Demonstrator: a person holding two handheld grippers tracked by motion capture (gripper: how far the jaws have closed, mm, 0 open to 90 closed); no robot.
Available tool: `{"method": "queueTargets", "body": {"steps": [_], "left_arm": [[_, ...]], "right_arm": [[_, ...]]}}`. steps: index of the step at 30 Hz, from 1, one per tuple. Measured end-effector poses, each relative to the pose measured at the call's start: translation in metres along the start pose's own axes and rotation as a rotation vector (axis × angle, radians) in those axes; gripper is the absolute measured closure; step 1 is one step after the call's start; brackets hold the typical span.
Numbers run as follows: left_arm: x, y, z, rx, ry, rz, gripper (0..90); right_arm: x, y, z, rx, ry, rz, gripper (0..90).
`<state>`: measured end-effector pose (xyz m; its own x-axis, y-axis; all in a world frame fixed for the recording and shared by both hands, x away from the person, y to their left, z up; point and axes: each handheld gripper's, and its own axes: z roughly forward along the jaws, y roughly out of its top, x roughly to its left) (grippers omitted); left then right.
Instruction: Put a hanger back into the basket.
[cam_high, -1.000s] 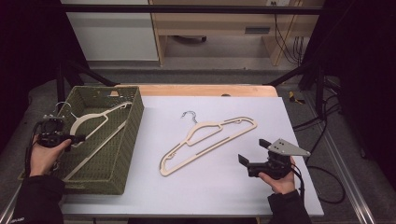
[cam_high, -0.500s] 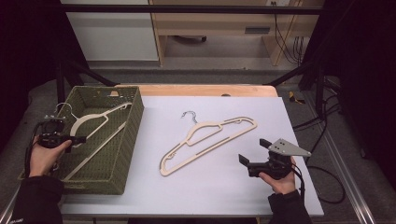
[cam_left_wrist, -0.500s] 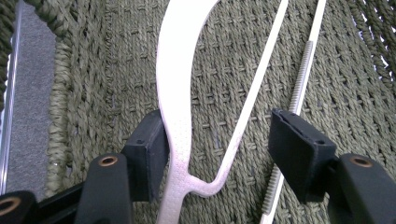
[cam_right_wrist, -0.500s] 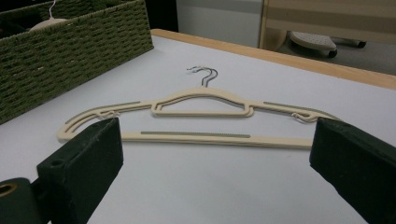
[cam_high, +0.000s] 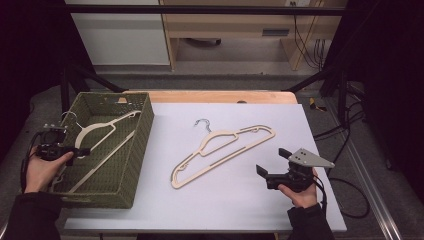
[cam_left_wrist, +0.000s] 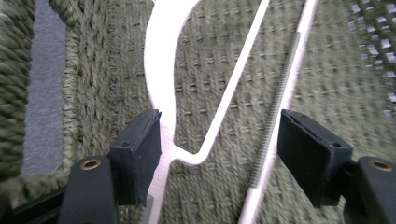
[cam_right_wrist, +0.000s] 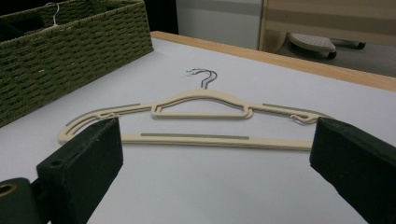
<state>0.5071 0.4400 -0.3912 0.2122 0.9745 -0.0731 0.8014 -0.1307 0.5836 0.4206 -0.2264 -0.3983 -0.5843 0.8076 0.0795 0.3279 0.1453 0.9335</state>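
The left tongs (cam_high: 82, 150) hang over the near left end of the green woven basket (cam_high: 135, 150), jaws spread wide around nothing; in the left gripper view one pad (cam_left_wrist: 142, 151) sits against the pale arm of the hanger in the basket (cam_high: 102, 131), the other well off past its ribbed bar. That hanger lies flat on the basket floor, hook toward the far left corner, so it looks placed and released; lifting the tongs straight up and clear of the wall would avoid snagging the arm. The second hanger (cam_high: 225, 150) lies on the white surface (cam_high: 240, 205) near its middle, slanting from the near left up toward the far right, hook (cam_high: 202, 123) pointing to the far edge. The right tongs (cam_high: 265, 172) rest near the right part of the near edge, jaws open and empty, facing that hanger's bar (cam_right_wrist: 215, 139); a good grasp, I judge, would close low across the bar or the shoulder, square to it, before carrying it left to the basket.
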Motion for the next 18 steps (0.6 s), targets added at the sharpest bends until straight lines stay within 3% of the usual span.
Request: {"method": "queueTargets", "body": {"steps": [2, 4, 6, 8, 10, 12, 14, 15, 18], "left_arm": [[0.0, 0.0, -0.004, -0.009, -0.003, 0.006, 30.2], [-0.005, 0.001, -0.015, -0.055, -0.012, 0.02, 30.1], [-0.006, 0.001, -0.02, -0.071, -0.018, 0.03, 30.0], [-0.015, 0.003, -0.033, -0.139, -0.052, 0.052, 28.9], [-0.018, 0.004, -0.037, -0.161, -0.057, 0.069, 27.6], [-0.032, 0.006, -0.049, -0.229, -0.09, 0.085, 26.8], [-0.037, 0.007, -0.052, -0.252, -0.106, 0.091, 25.4], [-0.049, 0.009, -0.058, -0.299, -0.132, 0.105, 24.9], [-0.067, 0.013, -0.065, -0.351, -0.163, 0.144, 23.3]], "right_arm": [[0.0, 0.0, 0.0, 0.0, 0.0, 0.001, 3.3], [0.0, 0.0, -0.001, -0.001, 0.003, -0.002, 3.3], [0.0, 0.001, -0.002, -0.001, 0.003, -0.002, 3.3], [0.0, 0.001, -0.002, -0.006, 0.003, -0.001, 3.2], [0.0, 0.001, -0.002, -0.007, 0.003, 0.002, 3.2], [0.0, 0.001, -0.002, -0.01, 0.003, 0.003, 3.2], [-0.001, 0.001, -0.003, -0.013, 0.004, 0.005, 3.2], [-0.001, 0.001, -0.003, -0.015, 0.004, 0.005, 3.2], [-0.002, 0.002, -0.005, -0.018, 0.001, 0.004, 3.1]]}}
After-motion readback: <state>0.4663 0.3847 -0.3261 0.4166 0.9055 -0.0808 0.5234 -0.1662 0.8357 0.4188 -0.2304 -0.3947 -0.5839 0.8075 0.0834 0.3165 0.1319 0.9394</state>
